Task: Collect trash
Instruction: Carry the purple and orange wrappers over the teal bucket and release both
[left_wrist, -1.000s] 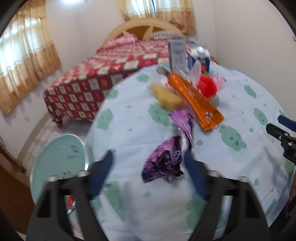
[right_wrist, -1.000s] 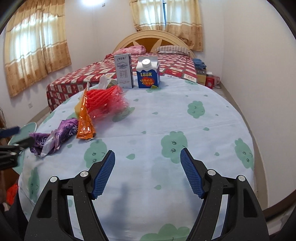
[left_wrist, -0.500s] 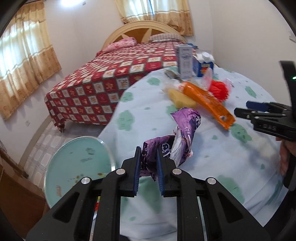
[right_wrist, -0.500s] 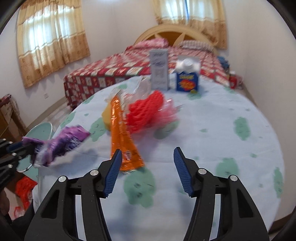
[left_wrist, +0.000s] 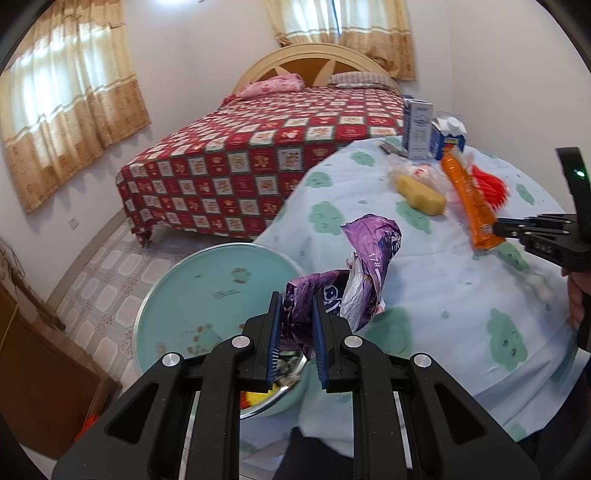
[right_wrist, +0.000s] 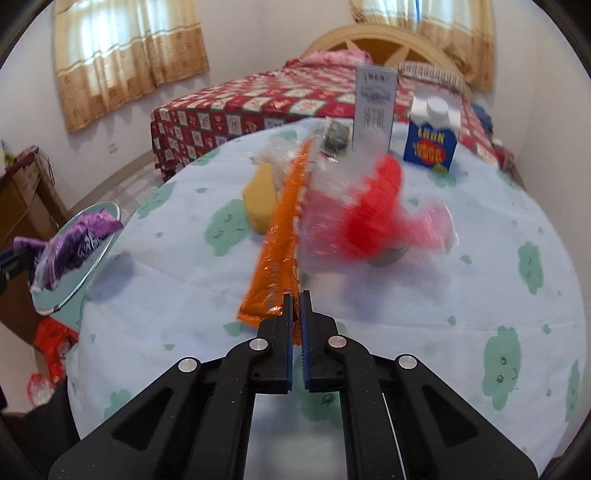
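My left gripper (left_wrist: 297, 325) is shut on a crumpled purple wrapper (left_wrist: 364, 266) and holds it in the air past the table's left edge, above a round teal lid (left_wrist: 207, 295); the wrapper also shows in the right wrist view (right_wrist: 74, 240). My right gripper (right_wrist: 296, 308) is shut on the near corner of a long orange wrapper (right_wrist: 284, 225) that lies on the table; it also shows in the left wrist view (left_wrist: 471, 199). A red net with clear plastic (right_wrist: 373, 206) lies beside the orange wrapper, blurred.
A yellow sponge (right_wrist: 260, 192), a tall grey carton (right_wrist: 375, 107) and a blue milk carton (right_wrist: 432, 136) stand on the round table with a pale blue cloth (right_wrist: 443, 302). A bin with trash (left_wrist: 269, 391) sits under the lid. A red-quilted bed (left_wrist: 266, 147) is behind.
My left gripper shut on the purple wrapper, lifted it and carried it left over the teal lid. My right gripper moved to the orange wrapper and shut on its corner.
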